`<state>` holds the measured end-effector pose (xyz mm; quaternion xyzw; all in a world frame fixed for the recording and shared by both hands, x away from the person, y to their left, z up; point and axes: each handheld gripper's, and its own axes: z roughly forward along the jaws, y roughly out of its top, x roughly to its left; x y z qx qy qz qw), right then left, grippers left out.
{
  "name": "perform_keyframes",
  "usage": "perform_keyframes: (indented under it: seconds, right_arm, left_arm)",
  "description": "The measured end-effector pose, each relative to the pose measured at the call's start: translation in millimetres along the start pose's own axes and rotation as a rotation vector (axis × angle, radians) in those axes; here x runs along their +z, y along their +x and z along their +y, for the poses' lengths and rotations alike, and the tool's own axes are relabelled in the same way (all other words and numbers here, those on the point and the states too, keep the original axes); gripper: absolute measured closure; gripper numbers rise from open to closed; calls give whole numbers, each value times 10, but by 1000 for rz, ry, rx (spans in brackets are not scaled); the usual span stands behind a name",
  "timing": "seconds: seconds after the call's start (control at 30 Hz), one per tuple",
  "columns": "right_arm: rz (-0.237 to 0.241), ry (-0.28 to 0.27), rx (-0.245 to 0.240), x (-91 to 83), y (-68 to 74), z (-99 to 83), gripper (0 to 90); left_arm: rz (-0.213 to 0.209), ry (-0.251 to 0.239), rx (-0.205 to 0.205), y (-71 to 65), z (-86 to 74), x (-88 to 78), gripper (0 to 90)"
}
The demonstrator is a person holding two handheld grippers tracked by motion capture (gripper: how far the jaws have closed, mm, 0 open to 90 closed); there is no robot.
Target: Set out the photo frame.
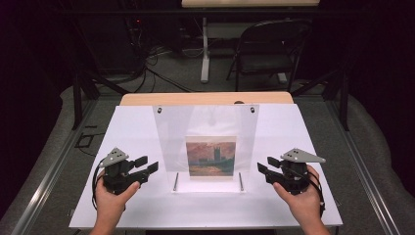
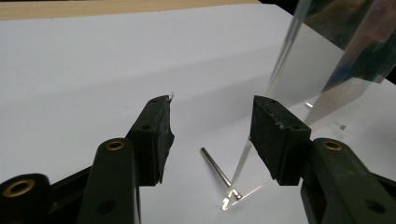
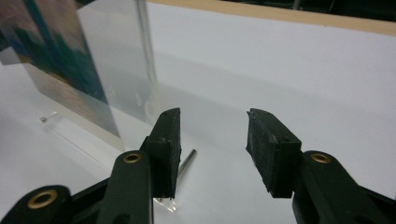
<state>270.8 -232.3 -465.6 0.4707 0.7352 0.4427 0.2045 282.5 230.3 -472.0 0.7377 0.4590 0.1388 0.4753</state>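
A clear acrylic frame point(image 1: 205, 142) stands upright in the middle of the white board point(image 1: 132, 132), with a painting print point(image 1: 211, 155) of a sunset skyline in it. Two metal pins point(image 1: 175, 181) lie at its front base corners. My left gripper point(image 1: 147, 166) hovers just left of the frame, jaws open and empty, pointing at the left pin point(image 2: 215, 167) and the frame's edge point(image 2: 285, 51). To the frame's right my right gripper point(image 1: 264, 169) is open and empty too. In the right gripper view the right pin point(image 3: 187, 161) lies behind its left jaw, beside the print point(image 3: 60, 60).
The white board rests on a wooden table whose far edge point(image 1: 205, 98) shows behind it. A black folding chair point(image 1: 266, 49) and cables on the floor point(image 1: 161, 73) lie beyond the table. Dark metal rails point(image 1: 49, 166) run along both sides.
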Motion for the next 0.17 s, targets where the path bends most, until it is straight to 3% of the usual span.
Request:
perform_keyframes:
  seconds: [0.17]
  right_arm:
    - [-19,-2,21,101,-93,-185,506]
  left_arm:
    - [9,12,-24,114,-124,57,469]
